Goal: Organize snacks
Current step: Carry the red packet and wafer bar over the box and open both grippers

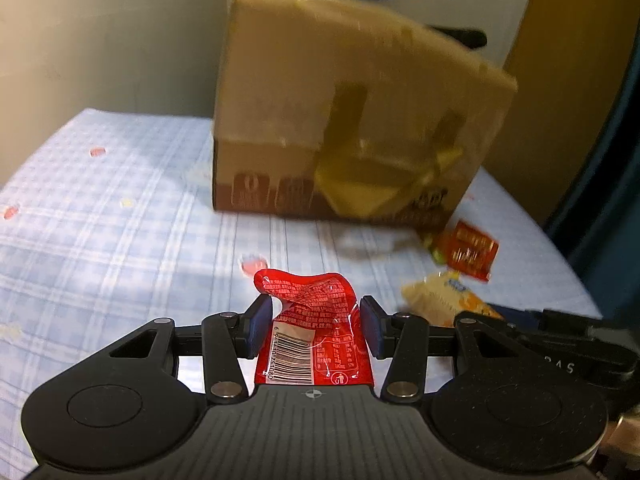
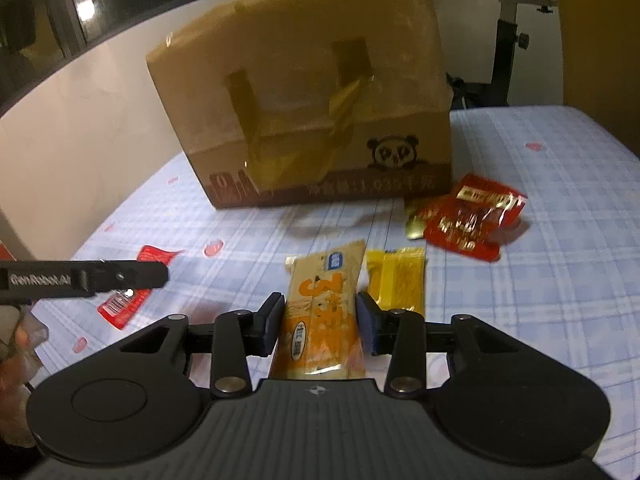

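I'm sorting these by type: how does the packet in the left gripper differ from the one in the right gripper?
The red packet in the left gripper is glossy red, crumpled and twisted, barcode side up; the orange packet in the right gripper is tan and orange, flat and long, printed front up. Both are sealed snack packets with the pads closed on their sides.

Both wrist views toward cardboard box (image 1: 352, 112)

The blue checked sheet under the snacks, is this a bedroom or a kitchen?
Probably a bedroom. The snack packets lie on a blue checked sheet spread like bedding, an exercise bike stands behind it, and a dark window fills the back wall. Nothing kitchen-like shows.
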Available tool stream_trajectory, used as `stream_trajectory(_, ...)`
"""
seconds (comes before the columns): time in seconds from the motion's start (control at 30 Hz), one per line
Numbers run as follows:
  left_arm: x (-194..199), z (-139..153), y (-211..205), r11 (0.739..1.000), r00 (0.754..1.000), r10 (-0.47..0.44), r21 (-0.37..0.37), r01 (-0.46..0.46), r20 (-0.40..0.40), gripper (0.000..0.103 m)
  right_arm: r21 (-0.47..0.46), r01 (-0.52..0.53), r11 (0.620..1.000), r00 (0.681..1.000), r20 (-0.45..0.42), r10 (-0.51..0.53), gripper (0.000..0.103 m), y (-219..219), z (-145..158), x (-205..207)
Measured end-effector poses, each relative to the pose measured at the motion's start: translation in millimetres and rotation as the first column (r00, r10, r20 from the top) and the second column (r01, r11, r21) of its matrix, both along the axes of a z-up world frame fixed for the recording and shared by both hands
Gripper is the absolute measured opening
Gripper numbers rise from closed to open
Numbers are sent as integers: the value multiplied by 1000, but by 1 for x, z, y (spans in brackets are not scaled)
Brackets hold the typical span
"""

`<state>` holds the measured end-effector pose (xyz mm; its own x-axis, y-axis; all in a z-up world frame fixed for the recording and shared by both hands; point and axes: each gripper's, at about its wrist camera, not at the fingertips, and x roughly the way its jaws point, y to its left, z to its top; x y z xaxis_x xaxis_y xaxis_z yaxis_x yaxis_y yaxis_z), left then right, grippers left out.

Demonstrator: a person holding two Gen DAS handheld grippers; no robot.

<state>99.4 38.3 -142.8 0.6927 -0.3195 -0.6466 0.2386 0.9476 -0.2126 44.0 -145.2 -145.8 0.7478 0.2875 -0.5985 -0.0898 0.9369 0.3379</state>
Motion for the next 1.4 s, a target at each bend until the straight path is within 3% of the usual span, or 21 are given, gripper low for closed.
stream_trajectory(0.47,-2,79,25,997,985,36,-73,-24,170,51,58,56,997,989,135,-63,41,-34,56,7)
stream_trajectory(0.83,3,133,23,996,952,16,-87,11,305,51,96,59,994,958,276,-83,41,-55,119,21)
stream_trajectory(1.13,42,159,2,997,934,-9,-65,35,358,51,56,35,998,937,345,-53,41,-53,150,55)
stream_trajectory(1.4,83,164,-12,997,939,-40,-49,60,340,51,54,20,998,935,353,-38,41,-53,155,98)
